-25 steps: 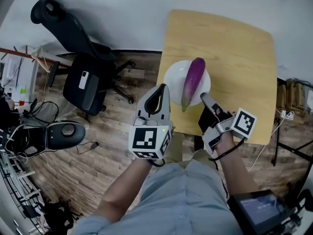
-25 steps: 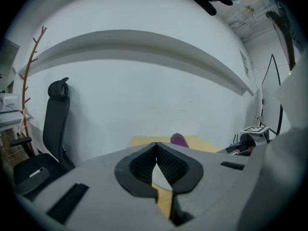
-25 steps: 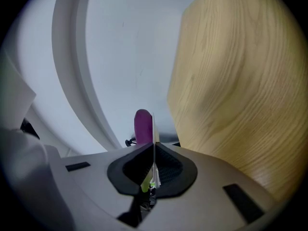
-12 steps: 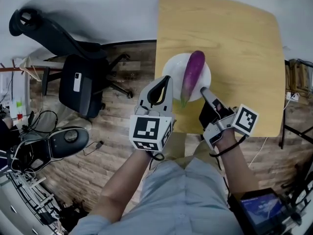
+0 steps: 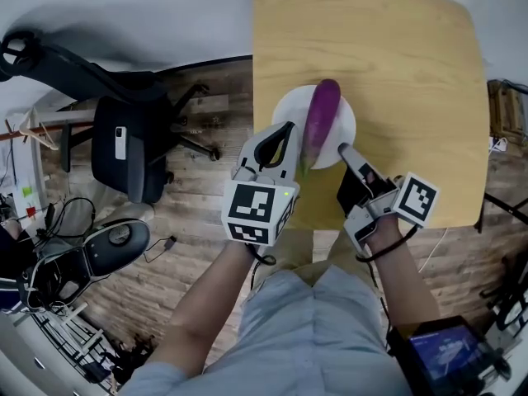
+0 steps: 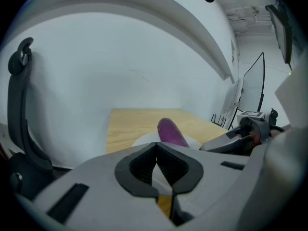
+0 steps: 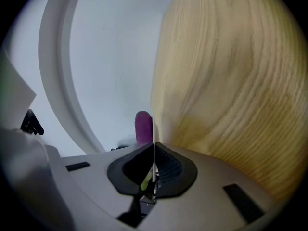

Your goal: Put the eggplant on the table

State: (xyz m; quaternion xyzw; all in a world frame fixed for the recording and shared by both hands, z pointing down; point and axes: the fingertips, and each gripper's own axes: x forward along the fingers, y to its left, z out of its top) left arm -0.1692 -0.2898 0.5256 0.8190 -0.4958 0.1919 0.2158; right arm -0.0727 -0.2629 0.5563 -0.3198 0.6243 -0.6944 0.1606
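Eggplant [image 5: 320, 122] lies on the plate [image 5: 285, 115]; left hand-held gripper [image 5: 286, 128] and right hand-held gripper [image 5: 342, 148] are both pressed together, empty. Best play: spread one, pinch mid-body, lift across to the worktop [image 5: 404, 64].

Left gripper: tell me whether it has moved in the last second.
Yes, slightly: the left gripper has edged forward, its tip now over the plate's near-left rim, closer to the eggplant.
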